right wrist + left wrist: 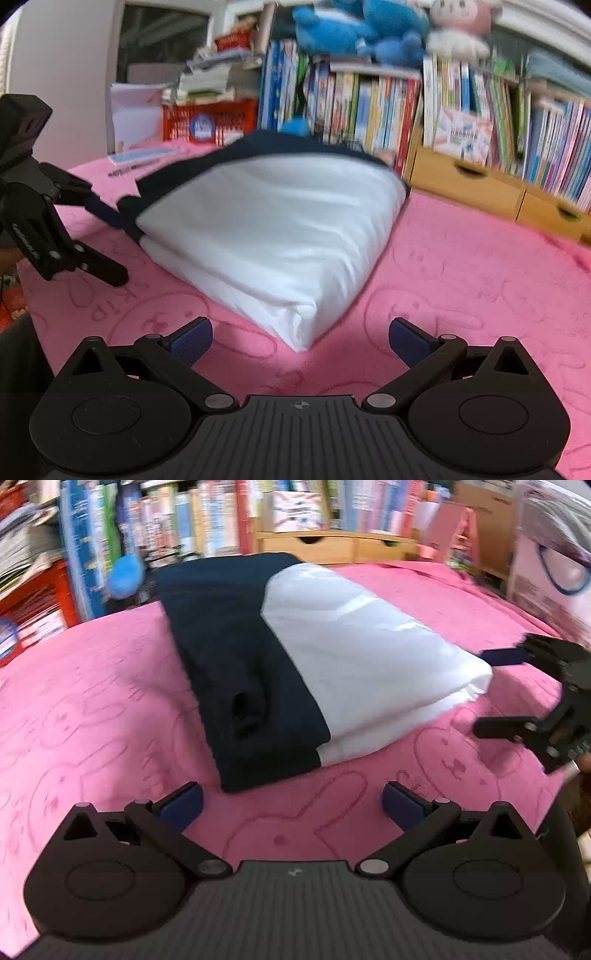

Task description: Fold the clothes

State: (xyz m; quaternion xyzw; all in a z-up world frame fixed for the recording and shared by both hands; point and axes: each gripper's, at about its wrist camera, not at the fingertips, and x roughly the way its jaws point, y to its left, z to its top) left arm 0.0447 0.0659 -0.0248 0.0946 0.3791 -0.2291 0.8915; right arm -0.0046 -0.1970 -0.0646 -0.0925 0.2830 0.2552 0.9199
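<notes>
folded garment on the pink worktop, both your grippers released.

the navy-and-white garment (295, 657) lies folded mid-frame on the pink worktop (92, 709). your left gripper (291, 801) and right gripper (300, 338) sit at bottom centre, fingers spread wide, grasping nothing, just short of the cloth.

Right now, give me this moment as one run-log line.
left gripper: open, empty | right gripper: open, empty | navy-and-white garment: folded, on pink blanket | contact: none
</notes>
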